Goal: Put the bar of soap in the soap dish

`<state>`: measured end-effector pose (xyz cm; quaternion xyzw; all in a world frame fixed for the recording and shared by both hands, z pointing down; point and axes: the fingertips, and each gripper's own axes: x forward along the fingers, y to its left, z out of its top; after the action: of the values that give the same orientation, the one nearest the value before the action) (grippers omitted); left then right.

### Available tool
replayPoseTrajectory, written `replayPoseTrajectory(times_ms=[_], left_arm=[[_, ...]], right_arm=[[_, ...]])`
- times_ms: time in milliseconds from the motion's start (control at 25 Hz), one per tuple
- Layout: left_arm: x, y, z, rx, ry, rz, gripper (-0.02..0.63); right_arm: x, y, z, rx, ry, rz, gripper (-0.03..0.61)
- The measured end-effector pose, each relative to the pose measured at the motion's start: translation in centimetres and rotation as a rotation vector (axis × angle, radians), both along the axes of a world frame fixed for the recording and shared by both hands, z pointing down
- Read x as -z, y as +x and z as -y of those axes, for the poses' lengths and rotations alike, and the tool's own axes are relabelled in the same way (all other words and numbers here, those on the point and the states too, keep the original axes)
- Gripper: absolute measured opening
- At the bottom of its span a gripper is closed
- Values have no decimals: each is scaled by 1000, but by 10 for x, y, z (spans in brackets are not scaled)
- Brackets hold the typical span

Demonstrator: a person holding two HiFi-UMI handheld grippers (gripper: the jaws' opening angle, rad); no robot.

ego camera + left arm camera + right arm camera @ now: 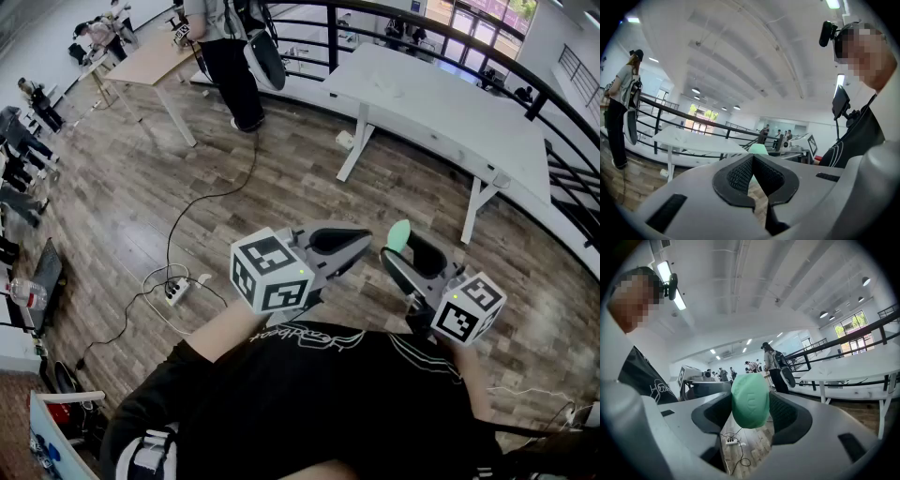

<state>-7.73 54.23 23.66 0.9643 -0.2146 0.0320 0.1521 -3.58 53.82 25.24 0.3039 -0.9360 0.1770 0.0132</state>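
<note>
My left claw (753,158): grey moulded shell, black ribbed pads (738,176) closed tip to tip, nothing between them. My right claw (405,248): same build, clenched on the bar of soap (750,401), a smooth mint-green oval held above the wood-plank floor (281,178). The pads cover its flanks, and its embossed mark is illegible.

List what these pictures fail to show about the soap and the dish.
Soap dish: in no view; the person's dark shirt blocks the head view's lower part.
Bar of soap: its stamped mark is too blurred to read in the right gripper view.
In the head view the right gripper hides all but its top.
</note>
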Motion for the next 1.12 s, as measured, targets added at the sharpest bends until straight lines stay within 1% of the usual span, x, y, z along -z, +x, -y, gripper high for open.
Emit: replayPoseTrajectory(times_ms=[480,680,920,1120], left_arm=[[-2,8,-2,6,-2,7,8],[1,13,-2,5,3,11,8],[1,24,2,6,5,14,8],[2,41,7,5,8,19,8]], right_arm=[[-2,7,-4,12,2,15,210],[1,11,-5,13,16,10,210],[4,25,-1,10,16,28,210],[5,43,5,10,18,39,210]])
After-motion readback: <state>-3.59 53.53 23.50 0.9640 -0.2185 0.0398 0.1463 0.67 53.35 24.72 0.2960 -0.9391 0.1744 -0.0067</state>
